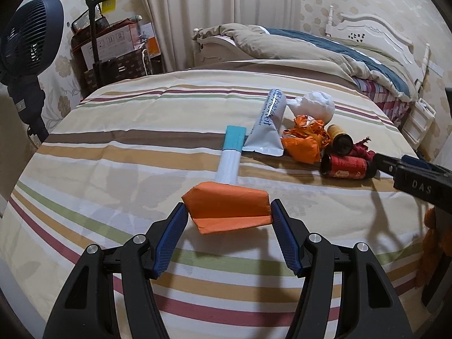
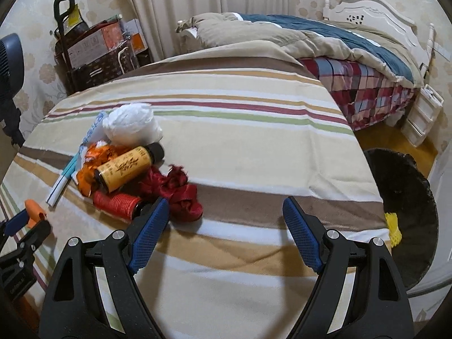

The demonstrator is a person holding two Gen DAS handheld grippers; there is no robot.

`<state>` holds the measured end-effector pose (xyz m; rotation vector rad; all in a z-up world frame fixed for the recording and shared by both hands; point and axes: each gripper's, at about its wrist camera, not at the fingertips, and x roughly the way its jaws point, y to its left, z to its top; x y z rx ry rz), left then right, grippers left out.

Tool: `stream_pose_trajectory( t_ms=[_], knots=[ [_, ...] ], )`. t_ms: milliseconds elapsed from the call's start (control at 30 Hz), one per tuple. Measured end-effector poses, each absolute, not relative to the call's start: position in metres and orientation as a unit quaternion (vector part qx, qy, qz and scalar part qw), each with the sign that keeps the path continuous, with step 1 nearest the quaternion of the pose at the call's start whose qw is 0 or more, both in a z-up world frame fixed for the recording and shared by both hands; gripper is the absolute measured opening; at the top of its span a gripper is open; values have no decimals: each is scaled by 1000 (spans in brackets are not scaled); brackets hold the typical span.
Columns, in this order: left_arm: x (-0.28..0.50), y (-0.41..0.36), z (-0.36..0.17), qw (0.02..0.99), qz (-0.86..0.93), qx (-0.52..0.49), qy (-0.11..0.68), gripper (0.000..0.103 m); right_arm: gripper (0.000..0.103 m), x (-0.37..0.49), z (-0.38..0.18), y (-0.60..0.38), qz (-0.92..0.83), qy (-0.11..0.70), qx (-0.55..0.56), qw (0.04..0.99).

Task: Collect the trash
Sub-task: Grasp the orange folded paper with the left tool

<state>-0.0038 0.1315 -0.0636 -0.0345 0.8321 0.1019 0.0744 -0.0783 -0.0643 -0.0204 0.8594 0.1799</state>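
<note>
Left wrist view: the left gripper (image 1: 228, 212) pinches a folded orange paper (image 1: 226, 207) above a striped bedspread (image 1: 113, 147), with the remaining trash pile (image 1: 308, 141) lying just beyond to the right. Curtains (image 1: 214, 5), floral wallpaper, a dark fan (image 1: 31, 39) and a rumpled bed (image 1: 325, 48) ring the room. The right gripper (image 2: 226, 212) stands spread and empty beside a black bin (image 2: 409, 197).

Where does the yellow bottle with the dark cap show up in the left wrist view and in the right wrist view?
Left wrist view: yellow bottle right of centre, at the far right of the trash pile, its end toward the camera.
Right wrist view: yellow bottle left of centre, lying across the pile, label showing.
Shared landmark: the white wad just behind it.
</note>
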Motion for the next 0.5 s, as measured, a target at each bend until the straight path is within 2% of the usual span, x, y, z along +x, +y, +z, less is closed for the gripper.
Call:
stream_pose_trajectory(
  t_ms=[500],
  knots=[
    [-10, 149, -62, 914, 69, -25, 400, 62, 81, 29, -64, -37, 156, 420, -40, 893]
  ],
)
